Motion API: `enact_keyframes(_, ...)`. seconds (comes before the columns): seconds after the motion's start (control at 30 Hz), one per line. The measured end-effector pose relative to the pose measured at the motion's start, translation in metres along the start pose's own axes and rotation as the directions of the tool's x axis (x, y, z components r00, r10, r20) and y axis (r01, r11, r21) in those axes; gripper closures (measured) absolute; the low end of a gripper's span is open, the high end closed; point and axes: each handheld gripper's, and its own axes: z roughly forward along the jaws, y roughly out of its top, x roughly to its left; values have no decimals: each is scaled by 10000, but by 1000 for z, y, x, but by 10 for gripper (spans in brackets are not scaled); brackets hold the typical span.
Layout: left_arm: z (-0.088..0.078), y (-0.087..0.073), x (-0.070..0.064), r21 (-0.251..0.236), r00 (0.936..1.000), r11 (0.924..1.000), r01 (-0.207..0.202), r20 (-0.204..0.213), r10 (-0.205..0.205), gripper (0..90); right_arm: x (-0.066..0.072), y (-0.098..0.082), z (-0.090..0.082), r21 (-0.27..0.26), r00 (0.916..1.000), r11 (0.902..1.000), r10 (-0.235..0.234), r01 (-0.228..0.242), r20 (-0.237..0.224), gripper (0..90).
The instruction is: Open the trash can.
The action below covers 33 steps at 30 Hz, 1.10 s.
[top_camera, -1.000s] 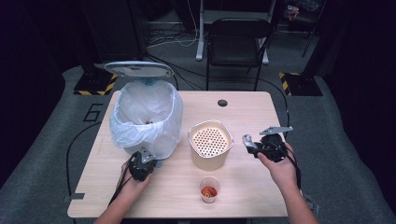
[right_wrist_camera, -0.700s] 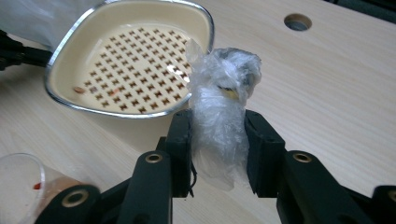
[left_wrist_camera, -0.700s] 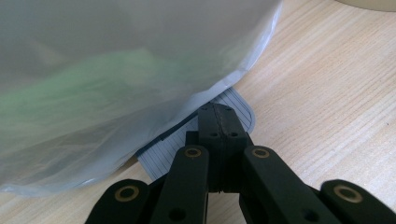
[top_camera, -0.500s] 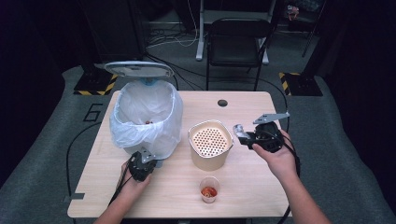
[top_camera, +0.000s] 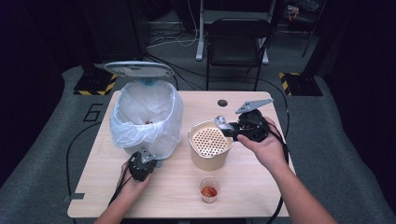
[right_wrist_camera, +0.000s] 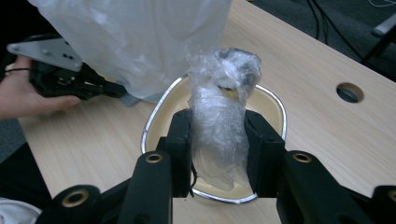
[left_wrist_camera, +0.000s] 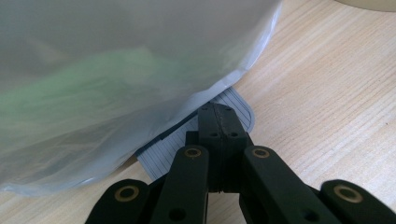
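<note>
The right tool clamped a crumpled wad of clear plastic wrap above the beige perforated strainer pot, light, soft and slippery, best pinched mid-bundle, while the left tool, jaws together, pressed the bag-lined white bin's grey pedal.

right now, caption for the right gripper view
Right gripper grips a plastic-wrapped bundle above the strainer pot, bin bag behind.
</note>
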Motion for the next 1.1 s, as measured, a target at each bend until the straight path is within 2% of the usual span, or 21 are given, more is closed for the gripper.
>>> enact_keyframes(0.17, -1, 0, 0, 78, 10000, 10000, -4, 76, 3, 900, 9, 18, 10, -108, 9984, 9994, -339, 334, -460, 663)
enact_keyframes(0.27, 0, 0, -1, -34, 10000, 10000, 7, -30, -7, 900, 13, 25, 14, -109, 9977, 9992, -400, 395, -540, 663)
enact_keyframes(0.3, 1, 0, 1, -40, 9998, 9998, -216, 37, 216, 900, 15, 29, 16, -129, 9967, 9984, -558, 551, -594, 664)
enact_keyframes(0.33, 1, 0, 0, -74, 10000, 10000, -7, -36, 7, 900, 17, 33, 17, -99, 9966, 9986, -519, 514, -635, 663)
enact_keyframes(0.4, 0, 0, 0, 19, 10000, 10000, -44, -2, 44, 900, 21, 41, 21, -121, 9952, 9977, -673, 666, -710, 663)
enact_keyframes(0.43, -1, 1, 3, 94, 9991, 9991, -409, 104, 408, 900, 21, 43, 23, -165, 9944, 9972, -737, 726, -757, 663)
enact_keyframes(0.47, -1, 2, 5, 143, 9982, 9982, -575, 157, 573, 900, 23, 47, 25, -207, 9939, 9970, -764, 750, -793, 663)
enact_keyframes(0.5, -1, 1, 6, 100, 9984, 9985, -540, 177, 538, 900, 24, 49, 26, -133, 9942, 9976, -683, 675, -832, 663)
enact_keyframes(0.53, 0, 1, 6, 9, 9982, 9990, -443, 397, 442, 900, 25, 52, 27, -147, 9935, 9974, -712, 702, -885, 663)
enact_keyframes(0.57, 2, 0, 5, -252, 9998, 9996, -133, 135, 137, 900, 26, 54, 29, -200, 9921, 9967, -805, 789, -960, 663)
enact_keyframes(0.63, 2, 0, 5, -198, 9993, 9998, -97, 367, 104, 900, 29, 60, 33, -203, 9900, 9952, -976, 960, -1022, 663)
enact_keyframes(0.7, 1, 0, 5, -97, 9996, 10000, 7, 290, -4, 900, 31, 65, 36, -227, 9883, 9938, -1105, 1087, -1052, 663)
enact_keyframes(0.73, 2, 1, 6, -155, 9992, 9998, -141, 383, 147, 900, 32, 70, 40, -261, 9863, 9933, -1147, 1124, -1187, 663)
enact_keyframes(0.8, 2, 0, 6, -198, 9992, 9997, -104, 380, 112, 900, 33, 72, 42, -313, 9856, 9936, -1117, 1086, -1270, 664)
enact_keyframes(0.83, 1, 1, 8, -49, 9983, 9990, -454, 361, 456, 900, 34, 74, 44, -329, 9847, 9936, -1114, 1080, -1341, 663)
enact_keyframes(0.87, 1, 0, 6, -111, 9988, 9993, -361, 318, 365, 900, 35, 76, 45, -324, 9840, 9933, -1142, 1108, -1368, 663)
enact_keyframes(0.9, 1, 0, 3, -119, 9998, 9999, -53, 191, 56, 900, 37, 78, 47, -247, 9828, 9933, -1149, 1125, -1444, 663)
enact_keyframes(1.1, 1, 0, 3, -121, 9997, 9999, -14, 227, 17, 900, 47, 90, 55, -329, 9778, 9909, -1340, 1303, -1614, 663)
